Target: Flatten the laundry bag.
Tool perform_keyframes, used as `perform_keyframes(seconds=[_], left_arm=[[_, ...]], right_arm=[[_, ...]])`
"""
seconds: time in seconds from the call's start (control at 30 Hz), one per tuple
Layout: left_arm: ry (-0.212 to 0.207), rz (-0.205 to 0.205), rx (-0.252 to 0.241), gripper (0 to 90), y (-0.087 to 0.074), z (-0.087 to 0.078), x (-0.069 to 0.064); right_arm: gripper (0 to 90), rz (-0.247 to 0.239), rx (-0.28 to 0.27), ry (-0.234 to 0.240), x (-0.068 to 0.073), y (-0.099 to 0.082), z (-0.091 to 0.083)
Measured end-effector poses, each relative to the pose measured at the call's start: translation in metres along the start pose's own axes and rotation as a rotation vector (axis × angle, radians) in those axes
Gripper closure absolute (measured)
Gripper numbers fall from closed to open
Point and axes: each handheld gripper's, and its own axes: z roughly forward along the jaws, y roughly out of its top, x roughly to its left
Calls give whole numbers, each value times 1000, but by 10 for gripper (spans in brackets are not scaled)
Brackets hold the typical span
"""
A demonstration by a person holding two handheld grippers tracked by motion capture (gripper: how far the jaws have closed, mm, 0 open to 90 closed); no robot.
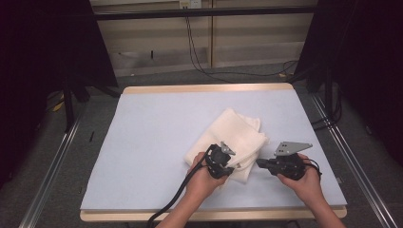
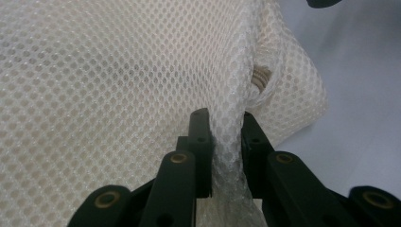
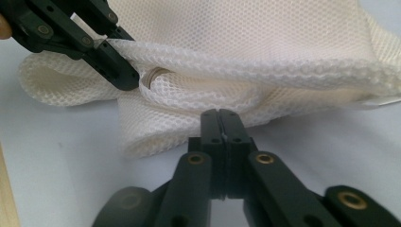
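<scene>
A white mesh bag [image 1: 237,137] lies rumpled on the pale blue table top [image 1: 157,142], right of centre. My left gripper [image 1: 227,160] is at its near edge, and in the left gripper view it [image 2: 226,125] is shut on a fold of the mesh [image 2: 118,71]. A beige ring [image 2: 259,78] shows inside the fold. My right gripper [image 1: 259,164] sits at the bag's near right corner with its jaws together [image 3: 226,116], tips at the edge of the mesh [image 3: 265,42]; I cannot tell whether fabric is pinched. The left gripper [image 3: 125,78] also appears there, holding the bag's rim.
The table's wooden edge [image 1: 209,88] runs along the far side. Metal rails [image 1: 47,166] flank the table on the floor. Cables [image 1: 199,57] hang by the back wall. A black cable [image 1: 176,194] trails from the left gripper over the near table edge.
</scene>
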Motion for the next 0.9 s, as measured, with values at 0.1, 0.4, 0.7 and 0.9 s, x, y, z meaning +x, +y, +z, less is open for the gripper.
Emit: perform_keyframes(seconds=[0.1, 0.4, 0.7, 0.9], left_arm=[[-12, -43, -16, 818, 1, -4, 1], [-111, -173, -83, 824, 5, -27, 19], [-140, -229, -133, 823, 5, -50, 38], [-121, -274, -181, 819, 0, -76, 58]], right_arm=[[900, 6, -12, 19, 0, 2, 0], [900, 3, -26, 21, 8, 11, 10], [900, -66, 74, 26, 20, 9, 35], [900, -67, 82, 27, 19, 10, 37]])
